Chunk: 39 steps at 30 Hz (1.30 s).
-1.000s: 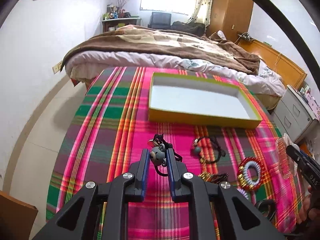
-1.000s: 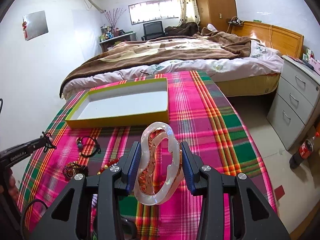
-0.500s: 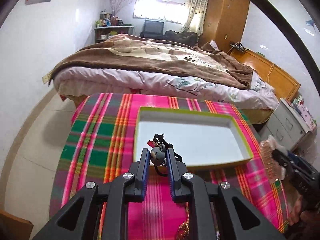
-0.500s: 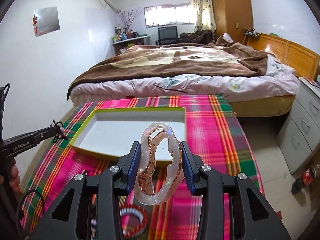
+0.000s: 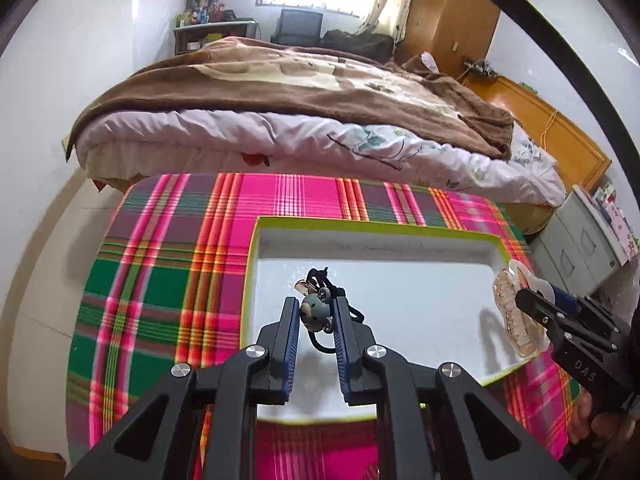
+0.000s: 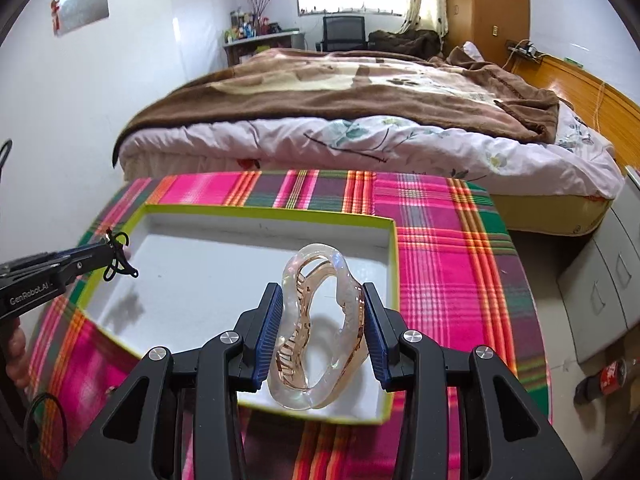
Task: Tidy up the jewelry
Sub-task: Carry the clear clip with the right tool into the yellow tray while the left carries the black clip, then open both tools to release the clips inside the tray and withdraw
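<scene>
A shallow box (image 5: 256,264) (image 6: 394,264) with a yellow-green rim and white floor lies on the plaid tablecloth. My left gripper (image 5: 316,312) is shut on a small grey animal charm (image 5: 314,312) with a black cord, held above the box's left part. My right gripper (image 6: 320,312) is shut on a clear and amber hair claw (image 6: 316,332), held over the box's near right part. In the left wrist view the right gripper (image 5: 520,312) and claw (image 5: 508,304) hang at the box's right edge. The left gripper (image 6: 108,252) shows at the box's left rim in the right wrist view.
The plaid-covered table (image 5: 160,280) ends close to a bed (image 5: 300,92) with a brown blanket. Grey drawers (image 6: 604,288) stand to the right, with a cola bottle (image 6: 600,384) on the floor. A hand (image 5: 600,420) grips the right tool.
Both grippers have travelled forward across the table, from over the loose jewelry to above the box. The charm and the hair claw stayed clamped throughout.
</scene>
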Available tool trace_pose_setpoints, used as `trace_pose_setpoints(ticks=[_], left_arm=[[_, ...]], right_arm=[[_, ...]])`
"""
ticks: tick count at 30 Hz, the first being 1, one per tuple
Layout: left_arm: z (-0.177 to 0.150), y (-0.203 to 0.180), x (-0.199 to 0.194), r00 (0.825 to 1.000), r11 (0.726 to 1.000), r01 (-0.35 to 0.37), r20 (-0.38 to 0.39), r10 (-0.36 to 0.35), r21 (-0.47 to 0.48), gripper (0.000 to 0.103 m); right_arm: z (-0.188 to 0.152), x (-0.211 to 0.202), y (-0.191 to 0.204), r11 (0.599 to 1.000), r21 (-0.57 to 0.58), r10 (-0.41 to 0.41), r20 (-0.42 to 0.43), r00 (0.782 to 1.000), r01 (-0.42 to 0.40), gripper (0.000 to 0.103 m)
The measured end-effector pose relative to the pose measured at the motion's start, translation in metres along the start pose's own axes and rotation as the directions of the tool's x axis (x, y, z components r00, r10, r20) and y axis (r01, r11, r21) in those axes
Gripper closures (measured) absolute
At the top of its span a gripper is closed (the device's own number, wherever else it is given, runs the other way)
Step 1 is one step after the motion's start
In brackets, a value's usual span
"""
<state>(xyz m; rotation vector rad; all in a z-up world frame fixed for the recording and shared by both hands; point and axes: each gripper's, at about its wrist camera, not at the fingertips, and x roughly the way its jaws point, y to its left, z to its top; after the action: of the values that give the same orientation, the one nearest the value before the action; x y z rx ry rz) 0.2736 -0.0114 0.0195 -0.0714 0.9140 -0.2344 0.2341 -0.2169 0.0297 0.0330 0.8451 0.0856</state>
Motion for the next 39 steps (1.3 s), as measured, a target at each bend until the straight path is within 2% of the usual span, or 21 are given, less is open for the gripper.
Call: trace_pose_setpoints(ticks=[8, 19, 25, 28, 30, 34, 36, 39], left_arm=[[0.001, 0.005, 0.037, 0.997, 1.0, -0.018, -0.073, 0.019, 0.002, 0.086], [0.0, 0.01, 0.049, 0.995, 0.999, -0.036, -0.097, 0.033, -0.02, 0.083], [0.0, 0.004, 0.049, 0.994, 1.0, -0.016, -0.107, 0.015, -0.009, 0.066], [0.0, -0.001, 0.047, 0.994, 1.0, -0.028, -0.104, 0.028, -0.002, 0.057], [-0.001, -0.002, 0.043, 0.995, 1.0, -0.028, -0.099, 0.027, -0.004, 0.049], [-0.005, 0.0, 0.032, 0.995, 1.0, -0.023, -0.093, 0.021, -0.021, 0.047], [-0.008, -0.002, 0.023, 0.996, 0.999, -0.032, -0.082, 0.031, -0.017, 0.041], [-0.013, -0.005, 0.007, 0.997, 0.999, -0.044, -0.059, 0.044, -0.012, 0.037]], right_arm=[[0.005, 0.022, 0.002, 0.999, -0.025, -0.029, -0.03, 0.999, 0.029, 0.062], [0.01, 0.026, 0.004, 0.998, -0.044, -0.053, -0.01, 0.999, 0.052, 0.062], [0.011, 0.026, 0.004, 0.998, -0.031, -0.052, -0.012, 0.999, 0.052, 0.062], [0.01, 0.023, 0.001, 0.999, -0.015, -0.046, -0.001, 0.999, 0.046, 0.054], [0.011, 0.018, -0.001, 1.0, -0.005, -0.03, 0.011, 1.0, 0.03, 0.052], [0.011, 0.01, 0.0, 1.0, 0.006, -0.029, 0.03, 0.999, 0.029, 0.051], [0.01, 0.004, 0.0, 1.0, 0.014, -0.02, 0.041, 0.999, 0.019, 0.051], [0.008, -0.006, 0.002, 1.0, 0.016, -0.013, 0.057, 0.998, 0.012, 0.05]])
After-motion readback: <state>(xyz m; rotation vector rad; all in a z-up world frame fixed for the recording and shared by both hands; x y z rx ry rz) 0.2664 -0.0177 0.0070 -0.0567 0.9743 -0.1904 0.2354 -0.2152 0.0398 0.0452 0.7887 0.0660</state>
